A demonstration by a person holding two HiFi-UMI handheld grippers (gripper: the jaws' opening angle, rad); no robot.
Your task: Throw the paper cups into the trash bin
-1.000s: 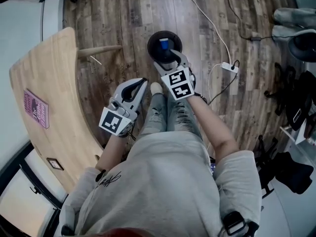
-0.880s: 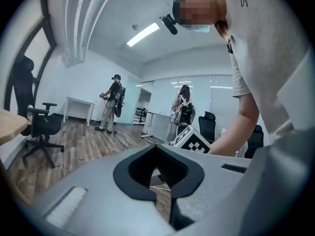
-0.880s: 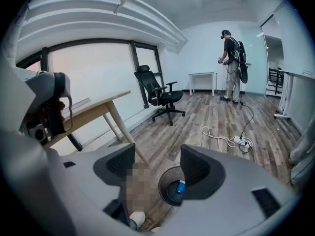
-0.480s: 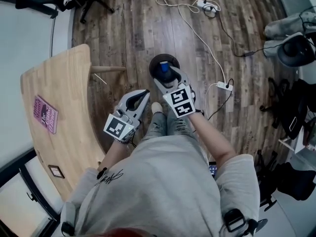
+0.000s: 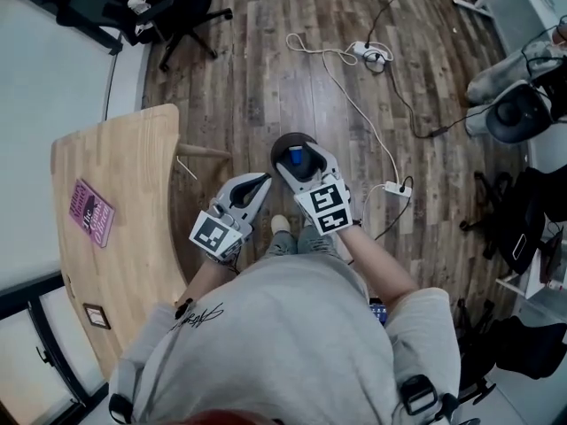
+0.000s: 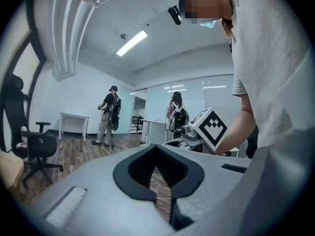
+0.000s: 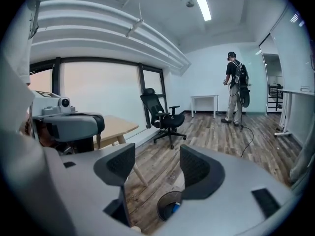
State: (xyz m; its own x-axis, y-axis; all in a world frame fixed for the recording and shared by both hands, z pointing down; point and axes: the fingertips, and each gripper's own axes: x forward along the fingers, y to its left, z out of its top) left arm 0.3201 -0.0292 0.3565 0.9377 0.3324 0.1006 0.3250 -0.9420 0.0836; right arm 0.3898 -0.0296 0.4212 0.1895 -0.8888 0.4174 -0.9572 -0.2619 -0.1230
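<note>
Plank floor runs under a curved wooden table bearing a purple card. A black chair is cut off at the top edge, and a white cable trails across the boards. The right gripper hangs over the bin with its jaws spread and bare, hiding part of the rim. The blue cup sits inside the bin, small and hard to make out. The left gripper is pressed together on nothing.

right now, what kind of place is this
Probably an open office or lab room: a black wheeled swivel chair, a curved light wooden table, and a white desk against the far wall.
</note>
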